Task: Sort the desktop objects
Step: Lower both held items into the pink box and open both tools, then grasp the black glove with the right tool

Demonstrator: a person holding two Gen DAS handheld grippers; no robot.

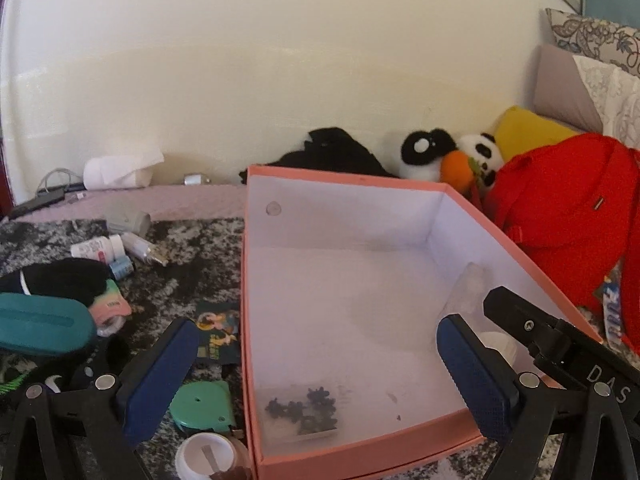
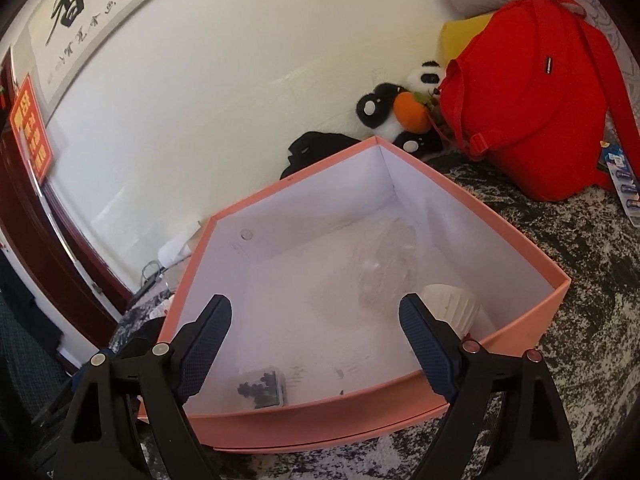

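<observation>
The pink box (image 1: 256, 320) sits open-topped on the black-and-white mottled counter (image 2: 580, 280), directly ahead of both tongs, its long axis running away from them toward the wall. Inside, near its front wall, lies a small clear bag of dark pieces (image 1: 304, 408); a white ribbed cap (image 2: 452, 304) and crumpled clear plastic (image 2: 384, 264) lie just beyond the right tongs (image 2: 316, 344). The left tongs (image 1: 316, 372) stand wide open and empty, straddling the box's left wall; the right tongs, marked "DAS", likewise gape empty. Left of the left tongs: a green tape measure (image 1: 204, 404), a teal case (image 1: 44, 324), small bottles (image 1: 104, 248). Beyond the box: a panda plush (image 1: 476, 156) and a red backpack (image 2: 532, 104).
</observation>
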